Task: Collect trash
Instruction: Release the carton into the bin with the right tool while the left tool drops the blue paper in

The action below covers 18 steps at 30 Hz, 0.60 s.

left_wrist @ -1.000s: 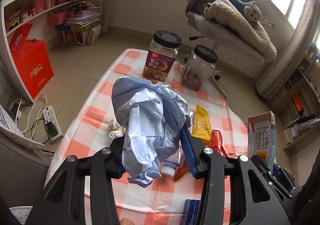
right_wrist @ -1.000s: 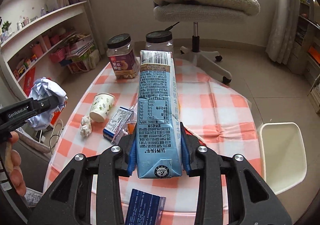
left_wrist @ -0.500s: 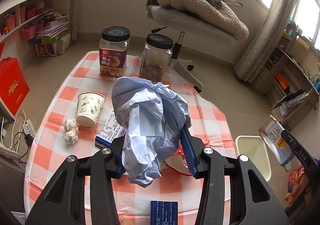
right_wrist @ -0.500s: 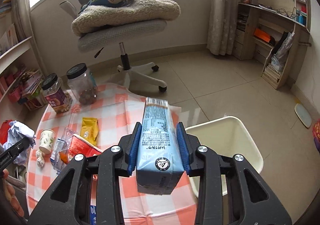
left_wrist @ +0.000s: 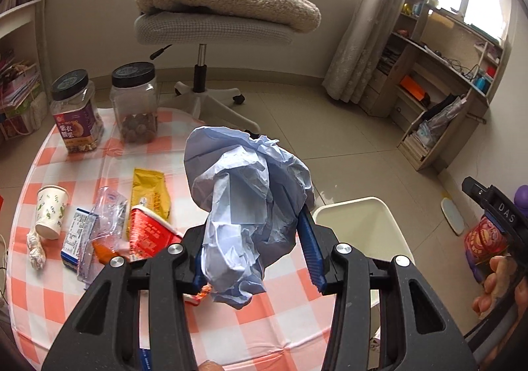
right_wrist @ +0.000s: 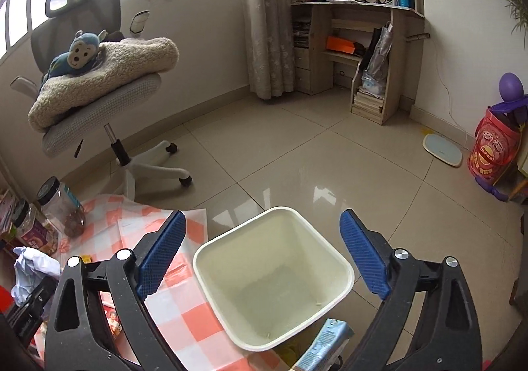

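Note:
My left gripper (left_wrist: 252, 258) is shut on a crumpled pale-blue paper wad (left_wrist: 247, 206), held above the checked table's right side. The wad also shows at the left edge of the right wrist view (right_wrist: 29, 268). My right gripper (right_wrist: 264, 258) is open and empty, wide apart above the cream trash bin (right_wrist: 211, 285). The blue milk carton (right_wrist: 326, 348) is loose below the jaws, at the bin's near rim, tilted. The bin also shows in the left wrist view (left_wrist: 389, 222), right of the table. More trash lies on the table: a paper cup (left_wrist: 51, 211), a yellow packet (left_wrist: 150, 189), a red wrapper (left_wrist: 148, 232).
Two black-lidded jars (left_wrist: 133, 103) stand at the table's far edge. An office chair (left_wrist: 211, 24) with a blanket and plush monkey stands beyond. A wooden shelf desk (right_wrist: 359, 47) is at the back right, a scale (right_wrist: 442, 150) and red toy bucket (right_wrist: 495, 146) on the floor.
My right gripper swung right over the bin, opened, and let go of the milk carton, which now falls below it. My left gripper turned right with the wad, towards the bin.

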Tool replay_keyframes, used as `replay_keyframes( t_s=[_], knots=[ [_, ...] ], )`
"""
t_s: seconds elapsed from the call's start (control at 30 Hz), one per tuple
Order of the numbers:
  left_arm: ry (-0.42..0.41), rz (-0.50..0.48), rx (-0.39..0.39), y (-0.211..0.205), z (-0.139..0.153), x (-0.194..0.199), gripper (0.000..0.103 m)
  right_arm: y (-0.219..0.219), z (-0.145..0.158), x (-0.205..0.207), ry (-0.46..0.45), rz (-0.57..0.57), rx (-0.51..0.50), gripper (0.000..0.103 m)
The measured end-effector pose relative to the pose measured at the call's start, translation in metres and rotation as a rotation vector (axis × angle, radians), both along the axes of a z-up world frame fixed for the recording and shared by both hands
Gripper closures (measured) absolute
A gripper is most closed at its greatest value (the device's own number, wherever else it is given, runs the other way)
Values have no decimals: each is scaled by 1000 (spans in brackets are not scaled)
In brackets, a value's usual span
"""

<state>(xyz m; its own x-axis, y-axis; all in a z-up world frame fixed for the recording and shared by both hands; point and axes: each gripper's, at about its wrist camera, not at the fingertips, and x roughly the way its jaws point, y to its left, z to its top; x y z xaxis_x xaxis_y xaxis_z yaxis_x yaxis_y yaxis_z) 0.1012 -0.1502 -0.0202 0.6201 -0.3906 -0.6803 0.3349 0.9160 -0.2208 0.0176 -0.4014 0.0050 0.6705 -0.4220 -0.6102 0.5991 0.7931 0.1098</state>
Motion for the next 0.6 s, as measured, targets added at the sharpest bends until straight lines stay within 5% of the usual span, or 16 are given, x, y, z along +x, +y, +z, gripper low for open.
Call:
replay_keyframes(
  t_s=[0.33,0.6],
  knots=[
    [21,-194,9,-127,-9,-5,57,-55,19,-43,-113,-132,43,10],
    [59,-239,13,-168,-17,-7,57,-79,27,-69,-179,-175,74,8]
  ],
)
